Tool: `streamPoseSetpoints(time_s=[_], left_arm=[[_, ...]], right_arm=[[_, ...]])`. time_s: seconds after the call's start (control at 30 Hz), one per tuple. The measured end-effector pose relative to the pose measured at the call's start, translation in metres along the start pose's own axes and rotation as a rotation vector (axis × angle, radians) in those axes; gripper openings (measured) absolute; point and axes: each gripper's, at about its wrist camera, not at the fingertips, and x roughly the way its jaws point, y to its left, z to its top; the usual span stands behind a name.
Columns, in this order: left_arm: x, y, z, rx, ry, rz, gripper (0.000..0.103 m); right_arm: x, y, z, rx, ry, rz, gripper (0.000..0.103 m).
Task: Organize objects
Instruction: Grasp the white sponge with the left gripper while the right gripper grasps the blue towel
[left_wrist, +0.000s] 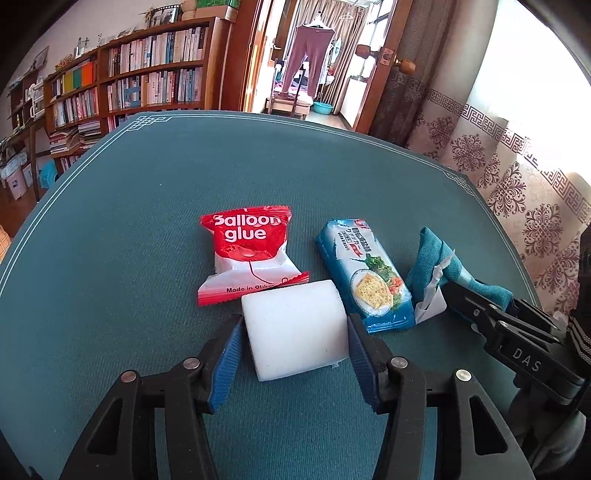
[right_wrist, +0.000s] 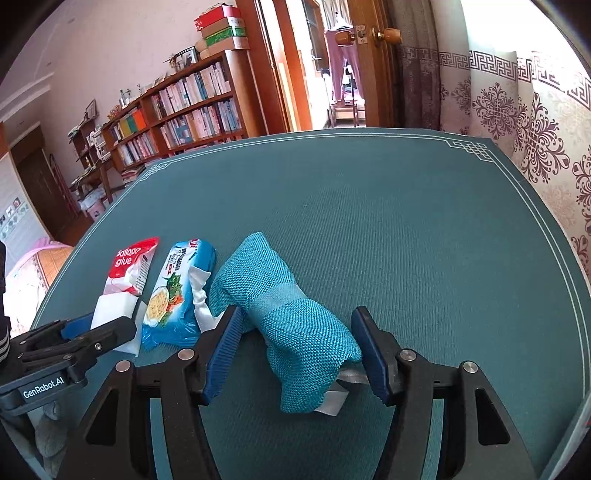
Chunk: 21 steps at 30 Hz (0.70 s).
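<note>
A white foam block (left_wrist: 295, 332) lies on the teal table (left_wrist: 129, 229), and my left gripper (left_wrist: 295, 321) is shut on it, a blue pad against each side. Just behind it lie a red "Balloon glue" packet (left_wrist: 247, 251) and a blue cracker pack (left_wrist: 365, 280). To the right, a rolled teal cloth (right_wrist: 295, 317) with a white ribbon tag (right_wrist: 332, 402) lies slantwise between the pads of my right gripper (right_wrist: 295, 312), touching both. In the right wrist view, the left gripper (right_wrist: 74, 339) holds the block (right_wrist: 114, 306) at the far left, beside the packet (right_wrist: 129, 262) and cracker pack (right_wrist: 173, 295).
The table's right edge (right_wrist: 554, 258) runs close to a patterned curtain (right_wrist: 535, 147). Bookshelves (left_wrist: 147, 74) and an open doorway (left_wrist: 314, 66) stand beyond the far edge. Bare tabletop stretches behind the objects and to the left of the red packet.
</note>
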Motion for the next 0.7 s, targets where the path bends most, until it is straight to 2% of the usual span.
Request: streamPoseSetpoints(time_s=[0.03, 0.2, 0.7], left_arm=[[0.000, 0.000, 0.000, -0.002, 0.001, -0.001, 0.057], [-0.005, 0.002, 0.001, -0.013, -0.006, -0.006, 0.056], [-0.021, -0.011, -0.001, 0.015, -0.036, -0.050, 0.056]], right_arm=[[0.000, 0.002, -0.001, -0.008, 0.002, -0.008, 0.047], [-0.012, 0.007, -0.011, -0.002, -0.009, -0.027, 0.040], [-0.082, -0.007, -0.040, 0.114, -0.073, -0.048, 0.039]])
